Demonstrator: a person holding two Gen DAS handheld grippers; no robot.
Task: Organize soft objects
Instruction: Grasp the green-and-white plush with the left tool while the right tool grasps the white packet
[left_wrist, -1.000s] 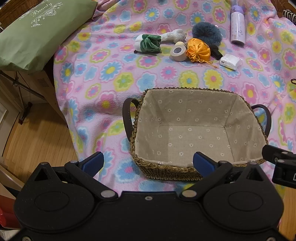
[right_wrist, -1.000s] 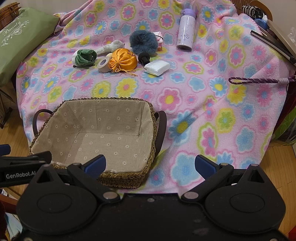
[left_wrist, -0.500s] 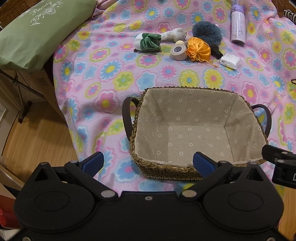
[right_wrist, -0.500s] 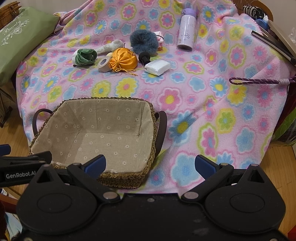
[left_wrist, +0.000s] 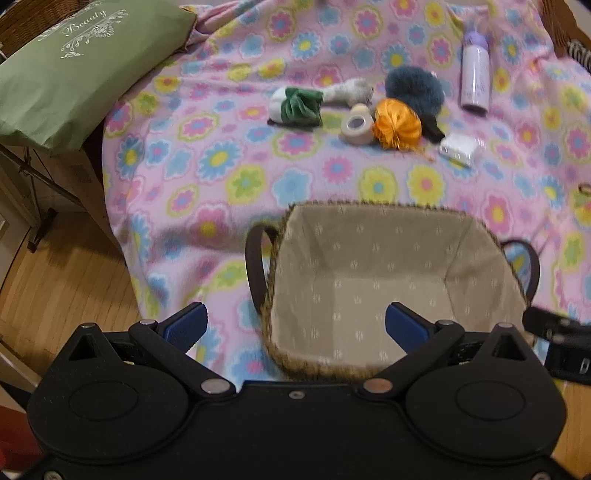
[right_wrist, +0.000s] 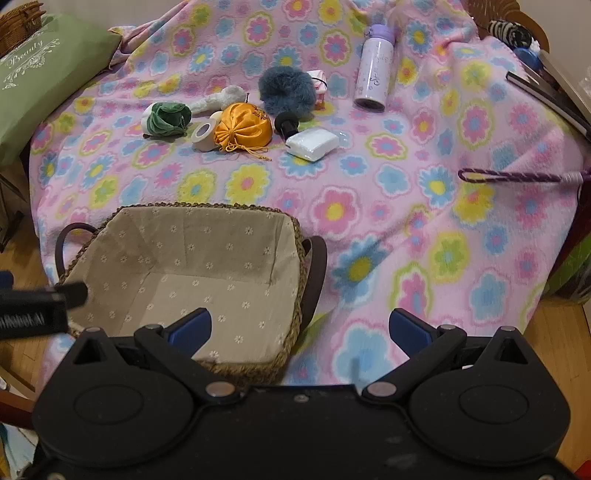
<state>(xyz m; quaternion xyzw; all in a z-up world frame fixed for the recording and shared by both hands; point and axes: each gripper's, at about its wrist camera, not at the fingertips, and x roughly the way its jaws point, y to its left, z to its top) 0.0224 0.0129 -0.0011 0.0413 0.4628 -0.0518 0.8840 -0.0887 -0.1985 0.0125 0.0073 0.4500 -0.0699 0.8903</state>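
Basket (right_wrist: 184, 258) empty, near; soft objects (right_wrist: 243, 129) ungathered, far on blanket (right_wrist: 369, 206). Left hand-held gripper (left_wrist: 295, 325) and right hand-held gripper (right_wrist: 299, 328) both spread, holding nothing.

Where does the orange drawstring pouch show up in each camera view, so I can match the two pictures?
Left wrist view: the orange drawstring pouch lies upper right of centre, beyond the basket's far rim.
Right wrist view: the pouch lies upper left of centre, beyond the basket.
Shared landmark: the roll of tape touches the pouch's left side in both views.
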